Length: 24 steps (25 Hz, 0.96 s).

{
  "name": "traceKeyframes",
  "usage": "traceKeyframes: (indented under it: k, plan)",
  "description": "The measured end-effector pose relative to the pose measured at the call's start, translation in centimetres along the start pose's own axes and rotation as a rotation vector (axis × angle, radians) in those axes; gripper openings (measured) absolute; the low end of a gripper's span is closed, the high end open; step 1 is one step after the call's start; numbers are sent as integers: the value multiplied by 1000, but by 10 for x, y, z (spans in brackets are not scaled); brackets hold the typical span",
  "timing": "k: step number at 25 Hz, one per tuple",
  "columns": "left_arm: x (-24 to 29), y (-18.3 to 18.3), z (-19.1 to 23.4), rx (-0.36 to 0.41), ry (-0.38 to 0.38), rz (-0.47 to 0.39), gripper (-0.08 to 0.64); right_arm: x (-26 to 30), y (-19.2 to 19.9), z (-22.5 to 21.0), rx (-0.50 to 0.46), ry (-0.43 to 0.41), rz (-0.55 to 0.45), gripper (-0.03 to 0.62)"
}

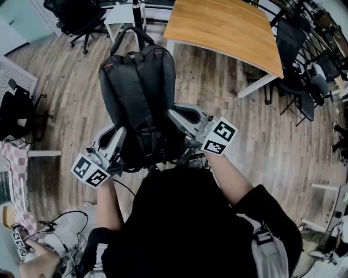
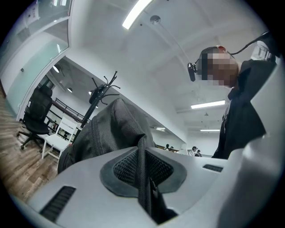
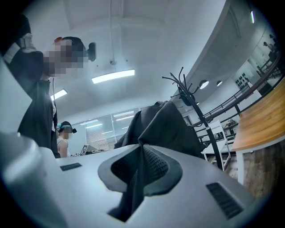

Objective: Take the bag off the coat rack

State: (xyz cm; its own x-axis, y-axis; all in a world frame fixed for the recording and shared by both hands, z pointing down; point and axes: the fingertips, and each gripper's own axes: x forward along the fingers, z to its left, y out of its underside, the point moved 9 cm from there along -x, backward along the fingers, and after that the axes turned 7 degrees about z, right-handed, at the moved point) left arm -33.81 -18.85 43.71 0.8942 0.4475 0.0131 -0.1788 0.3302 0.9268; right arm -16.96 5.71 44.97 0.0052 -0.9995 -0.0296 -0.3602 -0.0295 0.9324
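A black backpack (image 1: pixel 140 92) with red trim hangs in the air in front of me, held from both sides. My left gripper (image 1: pixel 120 157) is shut on a black strap (image 2: pixel 142 173) at the bag's lower left. Opposite it, my right gripper (image 1: pixel 182 145) is shut on a fold of the bag's fabric (image 3: pixel 136 182) at the lower right. In both gripper views the bag (image 2: pixel 107 129) (image 3: pixel 162 127) bulges just beyond the jaws. The black coat rack (image 2: pixel 103 91) (image 3: pixel 185 91) stands behind the bag; from the head view only its pole (image 1: pixel 137 13) shows above the bag's top handle.
A wooden table (image 1: pixel 225 27) on white legs stands at the upper right, with dark chairs (image 1: pixel 293 59) beside it. An office chair (image 1: pixel 79 19) and a white bench (image 1: pixel 122 13) are at the upper left. Another person (image 3: pixel 67 133) stands in the background.
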Motion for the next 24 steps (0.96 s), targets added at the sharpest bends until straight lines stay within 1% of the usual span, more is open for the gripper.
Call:
traceKeyframes:
  k: [9,17,24]
  plan:
    - [1,0,-4,1,-13,3,54,-1,2,-2,14,-11,-7,46]
    - [1,0,-5,2,-23,-1,54,0,-1,-3,6,-20,-10,45]
    - [0,-4,-8,3,-15,-6,54,-1,-4,-3,7,-23,-20,45]
